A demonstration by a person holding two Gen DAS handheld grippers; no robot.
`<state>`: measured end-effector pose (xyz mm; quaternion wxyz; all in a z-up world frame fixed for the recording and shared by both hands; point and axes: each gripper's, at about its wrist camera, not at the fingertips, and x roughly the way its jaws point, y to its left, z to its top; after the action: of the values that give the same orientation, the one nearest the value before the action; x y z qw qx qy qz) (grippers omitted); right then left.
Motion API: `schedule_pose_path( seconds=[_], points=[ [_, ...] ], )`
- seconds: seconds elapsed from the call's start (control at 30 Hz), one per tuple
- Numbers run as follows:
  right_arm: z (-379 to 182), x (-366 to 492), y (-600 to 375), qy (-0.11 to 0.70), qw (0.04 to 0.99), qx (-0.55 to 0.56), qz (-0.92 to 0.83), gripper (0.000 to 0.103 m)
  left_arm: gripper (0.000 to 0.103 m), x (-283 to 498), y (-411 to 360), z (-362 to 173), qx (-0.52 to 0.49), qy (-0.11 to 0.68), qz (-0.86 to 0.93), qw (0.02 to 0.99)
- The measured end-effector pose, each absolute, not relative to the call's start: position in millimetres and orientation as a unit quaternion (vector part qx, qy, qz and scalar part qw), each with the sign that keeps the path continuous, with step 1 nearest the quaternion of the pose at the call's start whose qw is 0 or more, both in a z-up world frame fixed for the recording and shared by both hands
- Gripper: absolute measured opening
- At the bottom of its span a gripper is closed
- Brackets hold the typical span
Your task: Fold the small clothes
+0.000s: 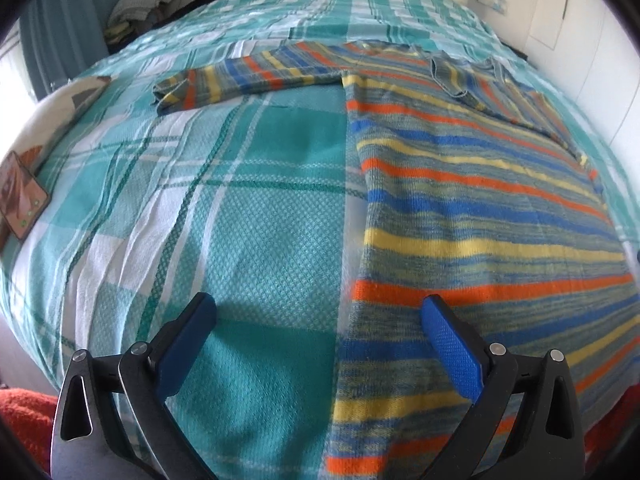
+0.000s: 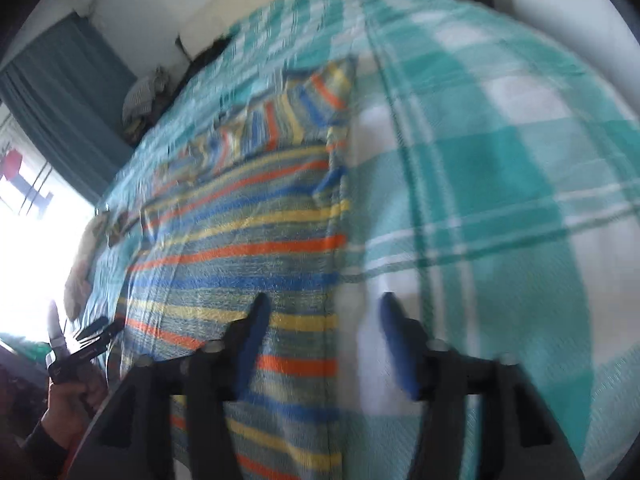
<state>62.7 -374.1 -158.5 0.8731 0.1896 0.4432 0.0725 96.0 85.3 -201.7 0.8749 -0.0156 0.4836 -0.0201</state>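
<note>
1. Left wrist view, nearest first: the left gripper (image 1: 318, 312) hangs low over the bed with its blue-padded fingers (image 1: 450, 346) spread wide and grasping nothing. The pad at 4 o'clock sits over the near edge of the striped knit sweater (image 1: 480, 216); the pad at 7 o'clock is over the teal and white checked bedspread (image 1: 248, 216).
2. Right wrist view, motion-blurred: the right gripper (image 2: 322, 316) is likewise released and empty, straddling the sweater's (image 2: 240, 264) straight side edge, one finger over knit, the other over the bedspread (image 2: 500, 200).
3. The sweater lies flat across the bedspread. It looks soft, limp and light, with a coarse knit that should grip well against the pads yet stretch and sag when lifted.
4. Good holds, in my judgement, are the hem corners nearest each gripper, pinching through both layers.
5. Farther off, at 11 o'clock in the left view, one sleeve (image 1: 224, 82) stretches straight out; the other sleeve (image 1: 472, 78), at 1 o'clock, is already folded across the body.
6. At 8 o'clock in the right view, the person's left hand (image 2: 72, 396) grips its handle.
</note>
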Motion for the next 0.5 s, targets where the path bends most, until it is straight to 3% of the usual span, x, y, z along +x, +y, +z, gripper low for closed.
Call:
schedule_pose_path(
  seconds=[0.1, 0.27, 0.4, 0.43, 0.5],
  points=[
    [-149, 43, -382, 0.393, 0.898, 0.193, 0.042, 0.083, 0.102, 113, 100, -187, -0.072, 0.479, -0.052, 0.873],
    [-170, 53, -386, 0.434, 0.880, 0.189, 0.044, 0.083, 0.102, 181, 171, -154, -0.166, 0.440, -0.004, 0.882],
    [-180, 52, -394, 0.437, 0.877, 0.199, 0.035, 0.084, 0.099, 240, 243, -158, -0.245, 0.443, 0.043, 0.862],
    [-182, 52, -391, 0.436, 0.877, 0.197, 0.034, 0.085, 0.098, 251, 254, -165, -0.263, 0.452, 0.040, 0.851],
    [-184, 52, -387, 0.438, 0.879, 0.184, 0.033, 0.088, 0.083, 274, 269, -180, -0.288, 0.476, 0.023, 0.831]
  ],
)
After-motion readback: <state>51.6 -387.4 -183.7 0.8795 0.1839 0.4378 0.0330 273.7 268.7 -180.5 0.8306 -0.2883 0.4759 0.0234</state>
